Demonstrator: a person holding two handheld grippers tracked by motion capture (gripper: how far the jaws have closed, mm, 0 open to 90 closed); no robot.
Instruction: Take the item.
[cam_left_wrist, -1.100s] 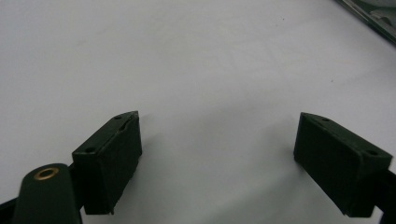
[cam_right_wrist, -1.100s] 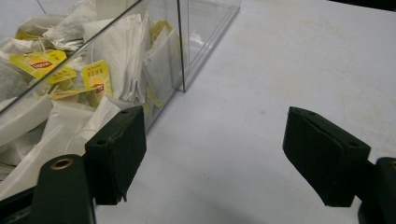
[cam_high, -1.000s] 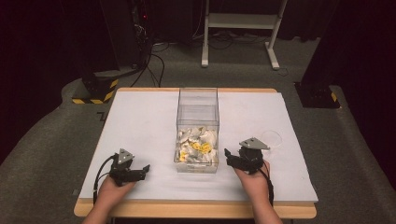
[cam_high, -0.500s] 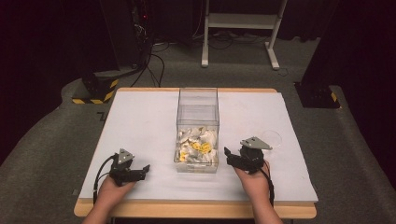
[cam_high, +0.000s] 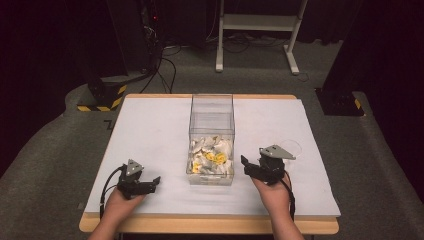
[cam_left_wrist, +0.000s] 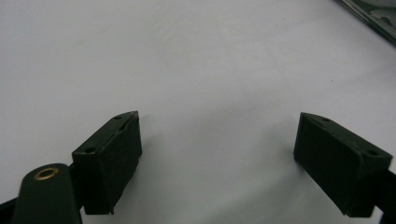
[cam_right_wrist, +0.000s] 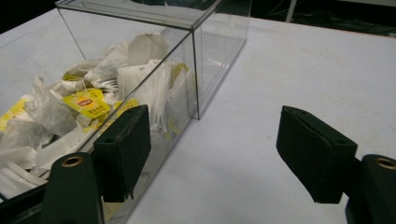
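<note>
A clear plastic box (cam_high: 212, 112) stands in the middle of the white table, its near half filled with several tea bags (cam_high: 212, 157), some with yellow tags. My left gripper (cam_high: 156, 181) rests on the table left of the box, pointing right, open with nothing between its fingers; the left gripper view shows its jaws (cam_left_wrist: 219, 140) wide over bare white surface. My right gripper (cam_high: 244, 165) lies right of the box's near corner, pointing left at it. Its jaws (cam_right_wrist: 215, 140) are open and empty and have just been closing slightly, beside the box wall (cam_right_wrist: 219, 42) and tea bags (cam_right_wrist: 84, 102).
The white sheet (cam_high: 150, 135) covers a wooden table whose front edge (cam_high: 210, 225) is near my hands. A faint clear round thing (cam_high: 294, 146) lies behind the right gripper. A white stand (cam_high: 255, 30) and black gear are on the floor beyond.
The right gripper has shifted very slightly; the left hand has kept still. Nothing was taken hold of or let go.
</note>
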